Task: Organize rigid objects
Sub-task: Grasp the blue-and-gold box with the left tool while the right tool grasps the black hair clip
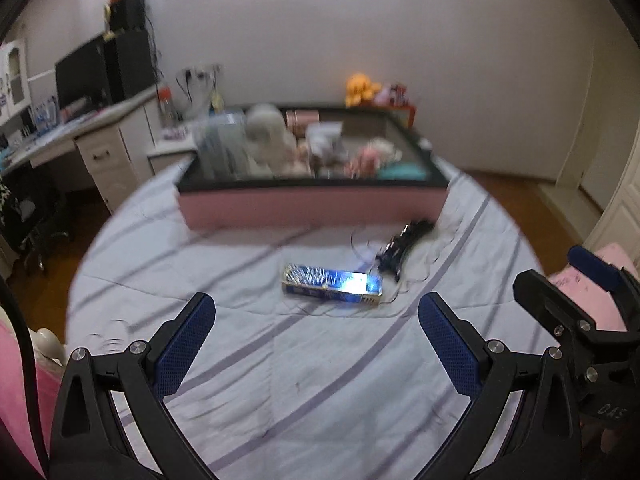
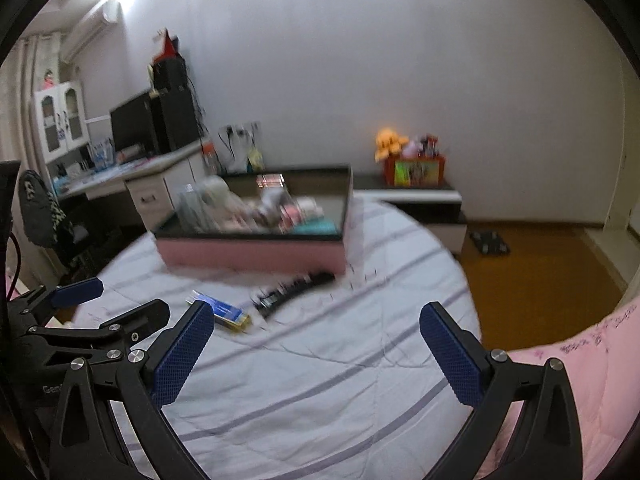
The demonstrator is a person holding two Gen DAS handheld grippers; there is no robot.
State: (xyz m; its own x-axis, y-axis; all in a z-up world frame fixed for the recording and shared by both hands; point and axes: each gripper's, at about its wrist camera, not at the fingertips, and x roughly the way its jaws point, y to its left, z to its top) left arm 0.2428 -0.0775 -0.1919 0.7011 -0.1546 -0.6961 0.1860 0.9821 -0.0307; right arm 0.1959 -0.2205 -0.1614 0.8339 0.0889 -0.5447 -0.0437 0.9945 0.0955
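A: Items on the bed point(image 1: 304, 380)?
B: One blue-and-gold box point(image 1: 333, 285), lying flat on the striped sheet. One black comb-like item point(image 1: 404, 246), blurred, just beyond the box. One pink storage box point(image 1: 312, 184), open-topped, filled with soft toys and packets, farther back.
A: Grippers?
B: Left gripper point(image 1: 316, 356): jaws apart, holding nothing, over the sheet. Right gripper point(image 2: 316, 356): jaws apart, likewise empty, beside the left.
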